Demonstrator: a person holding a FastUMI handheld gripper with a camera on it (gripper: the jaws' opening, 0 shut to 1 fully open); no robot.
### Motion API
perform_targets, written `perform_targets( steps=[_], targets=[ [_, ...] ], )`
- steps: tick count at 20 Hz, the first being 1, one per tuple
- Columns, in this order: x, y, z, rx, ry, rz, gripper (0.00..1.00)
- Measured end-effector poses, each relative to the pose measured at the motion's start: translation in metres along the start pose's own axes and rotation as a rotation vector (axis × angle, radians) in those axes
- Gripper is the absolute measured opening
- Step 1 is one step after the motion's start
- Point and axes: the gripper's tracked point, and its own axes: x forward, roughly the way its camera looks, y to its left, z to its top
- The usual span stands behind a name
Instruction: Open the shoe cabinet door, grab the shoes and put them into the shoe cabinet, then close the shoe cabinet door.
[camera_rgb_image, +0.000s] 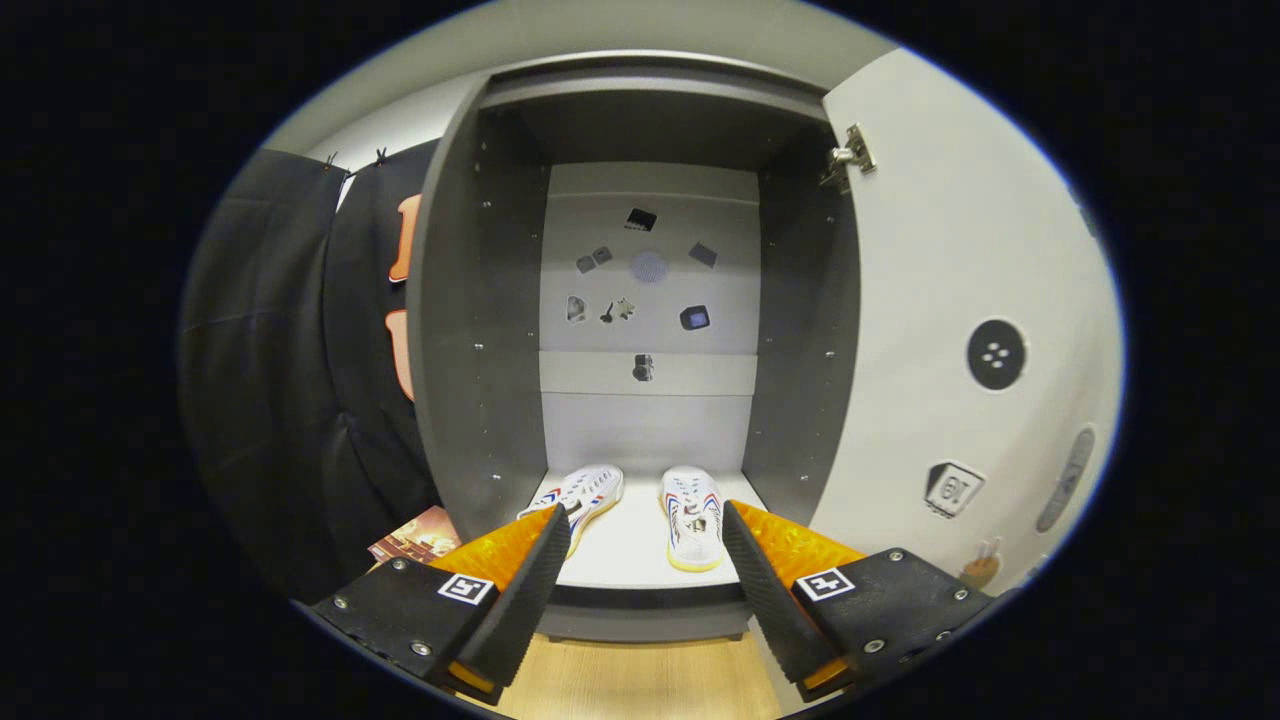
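The grey shoe cabinet (480, 330) stands open straight ahead, its white door (950, 260) swung out to the right on a metal hinge (850, 155). Two white shoes with red and blue stripes sit side by side on the cabinet's white bottom shelf (630, 545): the left shoe (580, 495) angled, the right shoe (692, 515) pointing toward me. My gripper (642, 530) is open with nothing between its fingers. The fingertips (555, 525) hover just in front of the shelf's edge, flanking the shoes.
Small dark items are stuck on the cabinet's pale back panel (648, 300). A round black knob (996, 354) and stickers sit on the inside of the door. Wooden floor (630, 680) lies below the cabinet. Black cloth hangs to the left.
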Motion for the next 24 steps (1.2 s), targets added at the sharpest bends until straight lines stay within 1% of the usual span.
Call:
perform_targets(
  steps=[6,10,14,19,24],
  targets=[
    [-0.091,-0.011,0.007,-0.008,-0.045,-0.012,0.94],
    [-0.14,-0.033,0.007,-0.003,-0.059,-0.037,0.94],
    [-0.184,-0.069,0.003,0.002,-0.073,-0.087,0.94],
    [-0.219,-0.12,-0.017,0.022,-0.062,-0.146,0.94],
    [-0.241,-0.175,-0.039,0.038,-0.037,-0.204,0.94]
  ],
)
